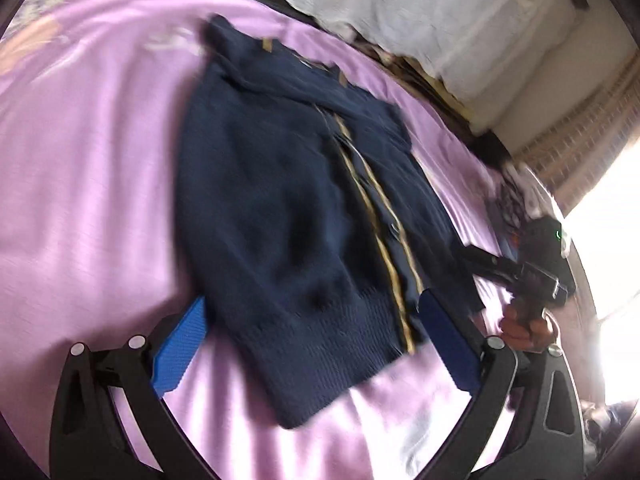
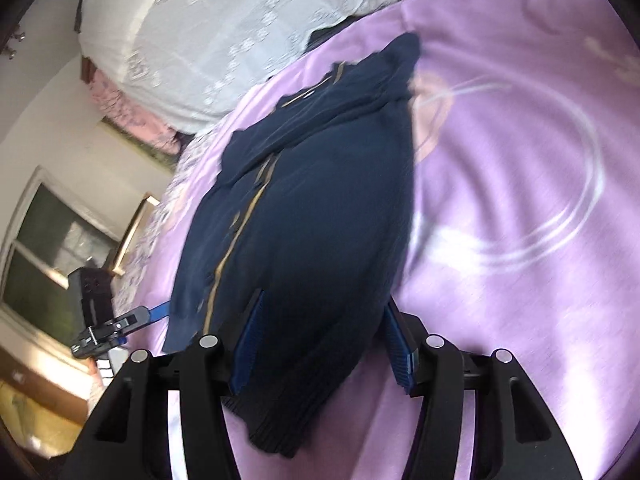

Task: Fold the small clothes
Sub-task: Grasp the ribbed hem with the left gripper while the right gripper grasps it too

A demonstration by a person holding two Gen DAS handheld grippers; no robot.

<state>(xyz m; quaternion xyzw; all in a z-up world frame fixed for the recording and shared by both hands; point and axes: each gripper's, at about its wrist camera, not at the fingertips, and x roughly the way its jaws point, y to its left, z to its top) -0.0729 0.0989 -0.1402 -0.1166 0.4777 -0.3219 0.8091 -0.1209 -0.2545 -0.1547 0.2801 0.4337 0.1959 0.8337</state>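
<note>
A small navy knit cardigan (image 1: 288,208) with two gold stripes down its front lies flat on a lilac sheet (image 1: 80,184), its sleeves folded in. My left gripper (image 1: 316,332) is open, its blue pads wide apart over the ribbed hem. In the left wrist view the right gripper (image 1: 484,264) is at the cardigan's right edge, held by a hand. In the right wrist view the cardigan (image 2: 320,232) fills the middle and its hem lies between the open blue pads of my right gripper (image 2: 324,340). The left gripper (image 2: 156,312) shows at the left.
White lace bedding (image 2: 224,36) is piled beyond the sheet (image 2: 500,160). A window (image 2: 44,248) and wall are to the left in the right wrist view. Patterned cloth (image 1: 516,196) lies at the sheet's right edge near bright light.
</note>
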